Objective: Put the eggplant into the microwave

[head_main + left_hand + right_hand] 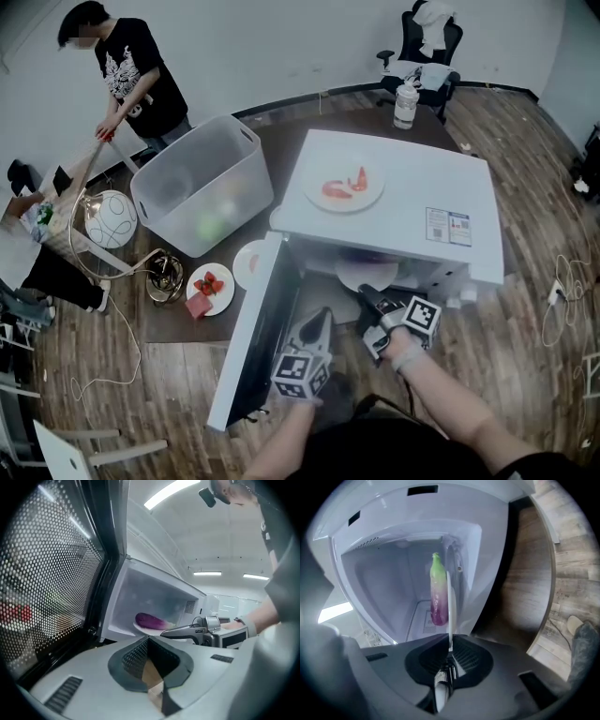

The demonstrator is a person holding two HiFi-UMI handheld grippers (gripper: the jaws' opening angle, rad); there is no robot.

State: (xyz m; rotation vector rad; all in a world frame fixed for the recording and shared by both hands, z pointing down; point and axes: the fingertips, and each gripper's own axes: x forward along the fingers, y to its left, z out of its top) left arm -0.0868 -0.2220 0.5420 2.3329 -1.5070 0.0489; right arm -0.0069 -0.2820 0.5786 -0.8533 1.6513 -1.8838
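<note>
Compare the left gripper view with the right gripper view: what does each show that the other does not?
Only left: the door mesh and the right gripper. Only right: its jaws closed on the plate rim, and the wood floor. Both: the eggplant lying on the plate inside the microwave.

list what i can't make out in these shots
Head view: eggplant hidden under the microwave top; label print too small.
Head view: bin contents blurred by its cloudy wall.
Left gripper view: things behind the door mesh blurred.
Right gripper view: plate seen edge-on, its face hidden.
</note>
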